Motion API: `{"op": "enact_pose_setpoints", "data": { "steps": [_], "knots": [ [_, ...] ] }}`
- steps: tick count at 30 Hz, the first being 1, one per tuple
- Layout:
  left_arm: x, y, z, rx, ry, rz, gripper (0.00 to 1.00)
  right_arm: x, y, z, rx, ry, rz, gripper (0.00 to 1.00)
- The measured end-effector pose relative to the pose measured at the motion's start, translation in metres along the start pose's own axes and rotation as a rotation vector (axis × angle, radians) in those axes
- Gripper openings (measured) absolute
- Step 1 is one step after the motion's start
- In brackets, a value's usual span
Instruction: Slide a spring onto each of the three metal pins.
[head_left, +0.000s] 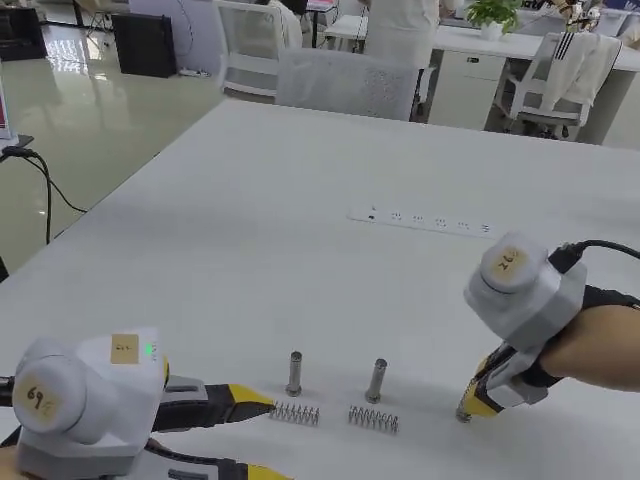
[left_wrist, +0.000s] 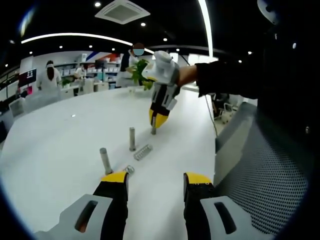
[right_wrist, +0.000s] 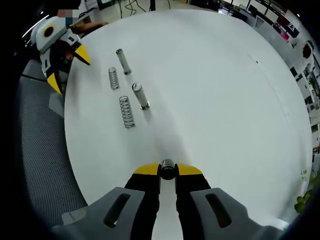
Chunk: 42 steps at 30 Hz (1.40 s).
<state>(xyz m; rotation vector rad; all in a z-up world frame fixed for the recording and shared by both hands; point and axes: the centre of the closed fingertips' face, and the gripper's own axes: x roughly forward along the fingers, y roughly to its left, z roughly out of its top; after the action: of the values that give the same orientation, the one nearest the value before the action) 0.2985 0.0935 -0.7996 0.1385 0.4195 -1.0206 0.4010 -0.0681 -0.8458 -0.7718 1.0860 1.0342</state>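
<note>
Surface: I am looking down on a wide white worktop, with the middle pin as my marker; a white power strip is lying flat well beyond it.
Room: an office is showing past the worktop's far edge, with pale chairs and a glossy floor off to the left.
Middle pin: it is standing upright on the worktop, long axis vertical, head up.
Left pin: it is standing just left of the middle pin, upright as well.
Right spring: it is lying flat just on my side of the middle pin, its long axis running left to right along the row of pins.
Left spring: it is lying left of the middle pin, in front of the left pin, its axis also along the row.
Third pin: it is sitting right of the middle pin, upright, its foot seeming to touch the worktop.
Right claw: it is pointing steeply down and clamping the third pin near its top.
Left claw: it is hovering left of the middle pin, jaws spread, holding nothing, one tip close to the left spring.
</note>
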Motion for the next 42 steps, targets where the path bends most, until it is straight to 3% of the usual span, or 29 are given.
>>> {"op": "enact_pose_setpoints", "data": {
  "steps": [16, 27, 35, 42],
  "knots": [
    [0.0, 0.0, 0.001, 0.0, -0.002, -0.001, 0.37, 0.005, 0.0, -0.001, -0.011, -0.005, -0.004, 0.09],
    [0.001, -0.001, 0.0, 0.001, 0.0, -0.006, 0.37, 0.002, 0.003, 0.0, -0.027, -0.013, -0.011, 0.17],
    [0.001, -0.002, 0.001, 0.003, 0.0, -0.006, 0.37, -0.01, 0.01, 0.019, -0.099, -0.046, -0.039, 0.22],
    [0.001, -0.001, 0.001, 0.006, 0.0, -0.004, 0.37, -0.01, 0.02, 0.035, -0.15, -0.064, -0.036, 0.22]
  ]
}}
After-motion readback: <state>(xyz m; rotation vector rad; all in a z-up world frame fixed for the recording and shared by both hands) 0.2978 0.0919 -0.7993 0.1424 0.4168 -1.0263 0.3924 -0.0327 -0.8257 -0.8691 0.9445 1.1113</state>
